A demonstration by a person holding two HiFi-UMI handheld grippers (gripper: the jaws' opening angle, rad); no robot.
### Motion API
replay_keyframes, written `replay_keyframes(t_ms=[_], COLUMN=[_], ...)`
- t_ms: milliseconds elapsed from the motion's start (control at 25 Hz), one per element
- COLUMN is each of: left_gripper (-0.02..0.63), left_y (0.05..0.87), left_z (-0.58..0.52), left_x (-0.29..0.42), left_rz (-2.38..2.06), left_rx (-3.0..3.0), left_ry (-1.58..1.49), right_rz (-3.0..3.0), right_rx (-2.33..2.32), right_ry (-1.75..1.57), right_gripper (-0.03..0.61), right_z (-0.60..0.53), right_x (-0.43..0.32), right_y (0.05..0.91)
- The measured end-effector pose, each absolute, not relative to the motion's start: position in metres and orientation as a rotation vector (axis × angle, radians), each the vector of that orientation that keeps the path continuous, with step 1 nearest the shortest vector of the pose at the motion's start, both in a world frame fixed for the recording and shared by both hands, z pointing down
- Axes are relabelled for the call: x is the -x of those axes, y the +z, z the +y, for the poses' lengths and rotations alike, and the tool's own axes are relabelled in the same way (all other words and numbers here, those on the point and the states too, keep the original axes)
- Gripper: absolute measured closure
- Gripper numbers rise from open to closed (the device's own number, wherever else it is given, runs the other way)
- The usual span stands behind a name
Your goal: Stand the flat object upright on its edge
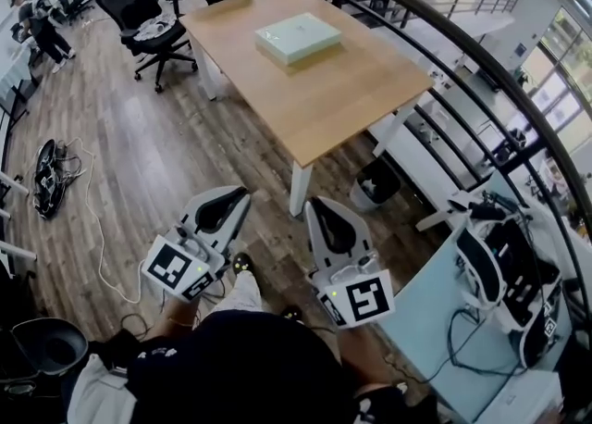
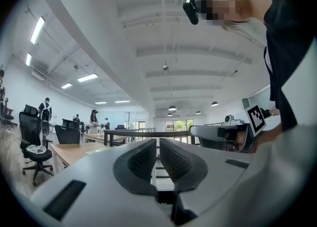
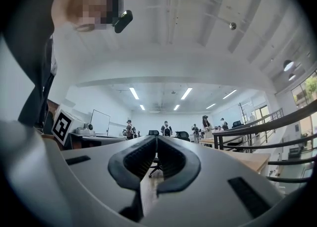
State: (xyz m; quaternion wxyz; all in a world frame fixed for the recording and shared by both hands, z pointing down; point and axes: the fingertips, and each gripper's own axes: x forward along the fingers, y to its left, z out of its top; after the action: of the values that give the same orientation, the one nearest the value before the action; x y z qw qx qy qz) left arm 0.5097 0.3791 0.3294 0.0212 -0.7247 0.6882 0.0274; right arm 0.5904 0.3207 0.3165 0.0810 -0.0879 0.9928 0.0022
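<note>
The task looks to be at its approach step, with nothing handled yet. The flat object, a pale slab-like box, lies flat on the wooden table. It is well ahead of both grippers and roughly in line with the gap between them.

The left gripper is held low near the person's body, its jaws closed together with nothing between them. The right gripper, just beside it, is likewise closed and empty (each gripper's own view shows only the office beyond the pads).

The next move probably calls for carrying both grippers forward over the table's near edge. The jaws would then need to part, so that one can lift an edge of the object while the other steadies it.
</note>
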Motion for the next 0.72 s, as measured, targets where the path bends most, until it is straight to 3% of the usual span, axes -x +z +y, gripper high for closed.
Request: replay_keyframes(t_ms=[720], left_gripper=[0.584], left_y=[0.337], left_z=[0.361], left_x=[-0.328], left_rz=[2.222], left_rx=[2.184], left_ry=[0.135], right_rz=[2.979], right_rx=[0.188], right_ry=[-0.001], right_gripper=[0.554], right_z=[0.291], right_x=[-0.402], right_y=[0.315])
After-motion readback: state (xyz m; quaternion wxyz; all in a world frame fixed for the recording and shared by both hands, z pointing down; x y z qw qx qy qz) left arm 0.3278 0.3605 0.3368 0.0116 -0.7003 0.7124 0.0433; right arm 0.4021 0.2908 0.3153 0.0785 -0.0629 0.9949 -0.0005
